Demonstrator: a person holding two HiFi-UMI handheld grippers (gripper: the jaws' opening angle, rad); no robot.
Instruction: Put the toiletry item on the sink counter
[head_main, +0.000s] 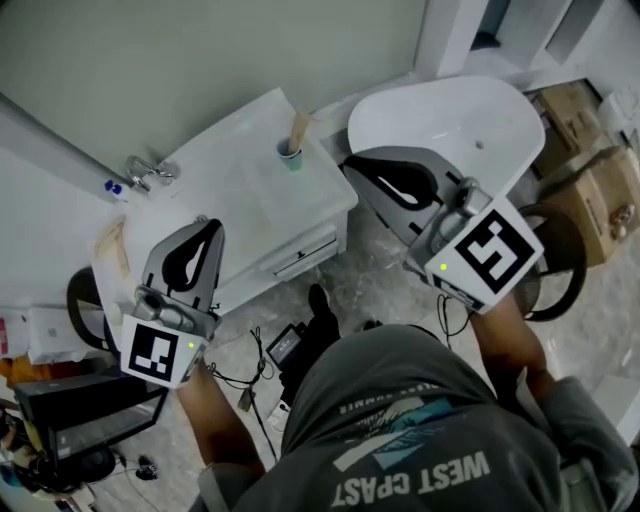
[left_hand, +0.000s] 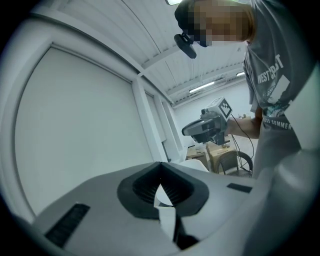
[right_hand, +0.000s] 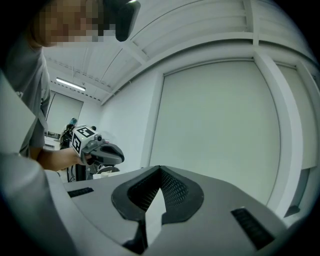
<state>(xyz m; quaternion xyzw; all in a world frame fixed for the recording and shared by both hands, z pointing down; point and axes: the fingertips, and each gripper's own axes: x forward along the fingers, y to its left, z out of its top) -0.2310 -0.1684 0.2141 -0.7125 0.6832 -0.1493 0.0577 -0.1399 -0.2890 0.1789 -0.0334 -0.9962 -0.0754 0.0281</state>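
Observation:
In the head view a white sink counter with a chrome faucet stands below me. A small teal cup holding a tan stick-like item sits at its far right corner. Another tan item lies at the counter's left end. My left gripper hangs over the counter's front left part, shut and empty. My right gripper is held to the right of the counter, beside the cup, also shut with nothing in it. Both gripper views face up at wall and ceiling, each with its jaws closed together.
A white oval tub stands to the right of the counter. Cardboard boxes are stacked at the far right. Cables and a small black device lie on the marble floor by my feet. A dark chair is at the lower left.

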